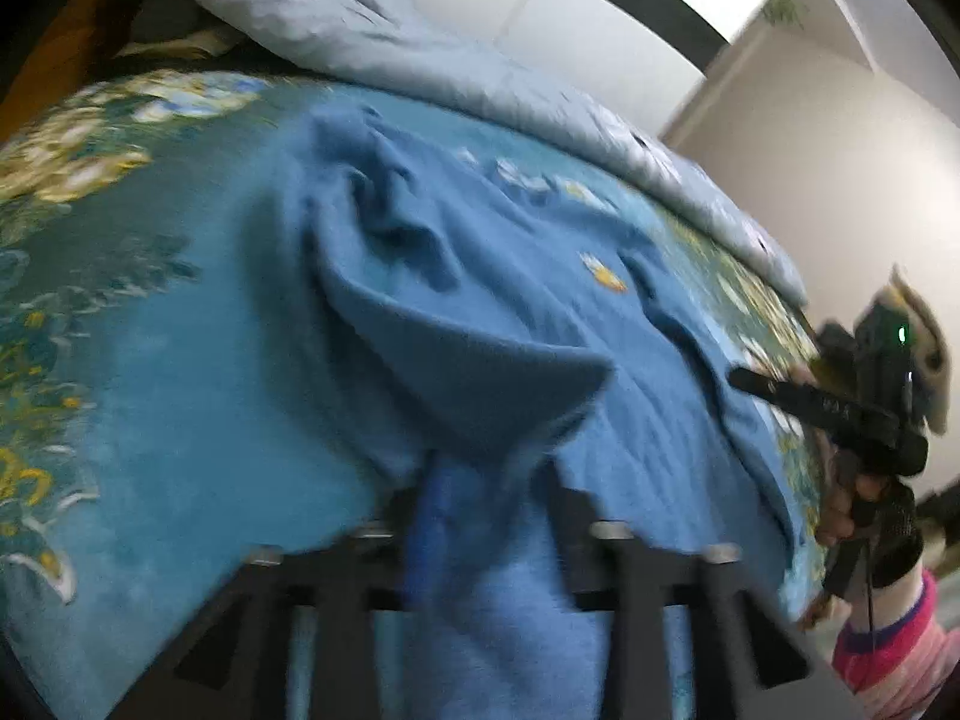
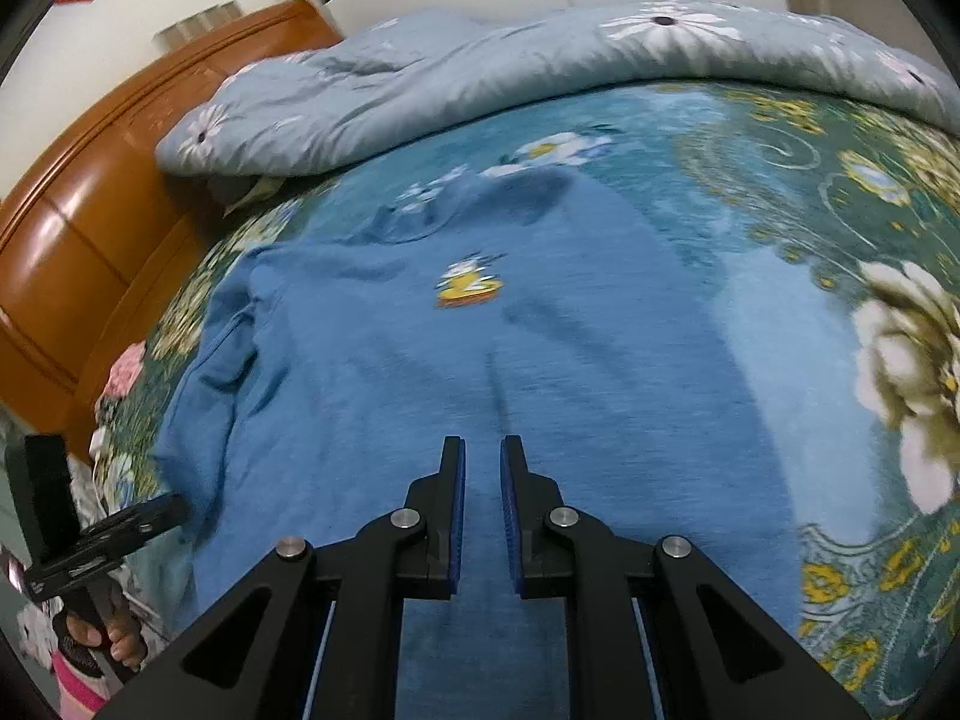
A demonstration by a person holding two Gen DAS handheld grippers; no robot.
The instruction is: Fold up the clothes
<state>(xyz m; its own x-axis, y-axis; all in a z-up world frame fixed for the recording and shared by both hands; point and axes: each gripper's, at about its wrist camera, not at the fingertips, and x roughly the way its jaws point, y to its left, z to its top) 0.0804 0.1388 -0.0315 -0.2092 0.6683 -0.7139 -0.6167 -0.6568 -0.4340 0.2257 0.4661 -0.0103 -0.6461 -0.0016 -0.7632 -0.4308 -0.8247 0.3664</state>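
A soft blue knitted sweater with a small yellow duck emblem on its chest [image 2: 468, 288] is being spread on a bed covered by a teal floral bedsheet [image 2: 840, 192], with a pale grey-blue daisy-print quilt [image 2: 480, 72] bunched along the far side and an orange-brown wooden headboard [image 2: 90, 228] beyond it.

In the left wrist view, a fold of the sweater's fabric [image 1: 480, 570] is being pinched by the left gripper [image 1: 486, 516]; cloth is seen rising between the black fingers, which are being held closed on it. A lifted flap [image 1: 480, 384] is hanging forward, and ridges are gathered further up the garment.

In the right wrist view, the right gripper [image 2: 483, 450] is being held just above the sweater's lower body, its blue-padded jaws parted by a narrow gap with nothing between them.

Several risks are being judged from this arrangement. Because only one side is being held, the garment is likely to be dragged askew if the left pull is continued, and the wrinkles already bunched may be pressed into the fold. The thin pinch could be lost, since the knit is loose and slippery at an edge. If the right gripper is lowered carelessly, the bedsheet beneath could be caught together with the sweater. Motion blur is suggesting speed, by which misalignment would be worsened.
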